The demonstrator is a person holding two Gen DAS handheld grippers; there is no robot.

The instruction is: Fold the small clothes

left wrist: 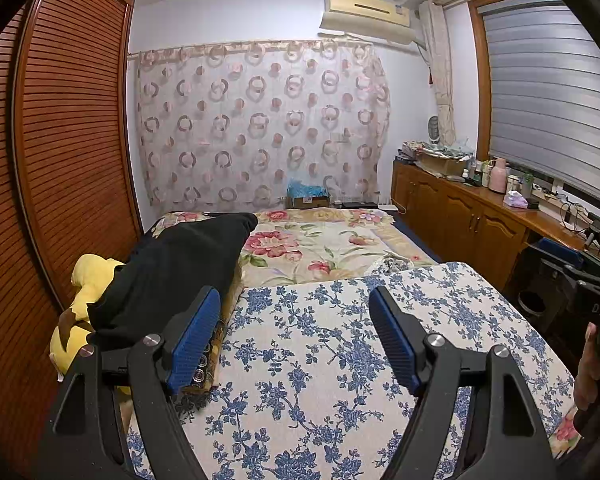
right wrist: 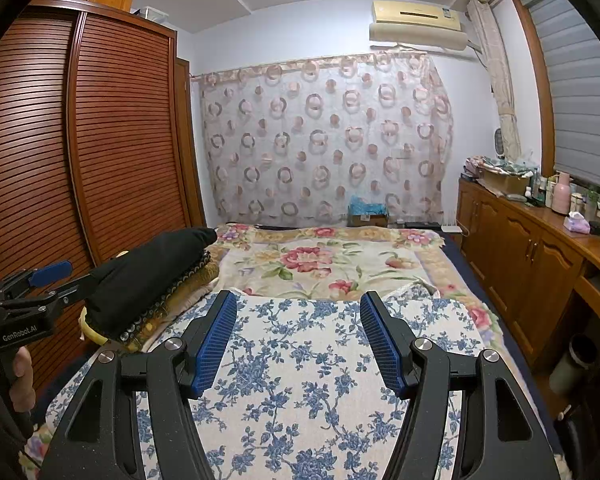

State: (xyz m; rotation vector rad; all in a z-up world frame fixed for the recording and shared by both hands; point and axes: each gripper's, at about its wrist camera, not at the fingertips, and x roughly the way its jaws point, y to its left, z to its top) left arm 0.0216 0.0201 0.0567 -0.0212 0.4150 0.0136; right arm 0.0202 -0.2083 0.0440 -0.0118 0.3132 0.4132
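Both hand-held grippers, left [left wrist: 296,336] and right [right wrist: 298,342], hover spread and empty above a blue-flowered cloth [left wrist: 340,360] lying flat on the bed [left wrist: 320,248]; a black garment [left wrist: 172,272] lies heaped beyond the left one; whether it awaits folding or is set aside cannot be told.

the left gripper [left wrist: 294,312] is held level and pointing forward, its two blue-padded fingers [left wrist: 192,340] spread wide with nothing between them. the right gripper [right wrist: 298,316] sits the same way, fingers [right wrist: 216,344] parted and empty. each shows at the edge of the other's view, so the two are side by side and apart. a hand [left wrist: 592,364] wraps the right gripper's handle; another hand [right wrist: 12,376] grips the left one's.
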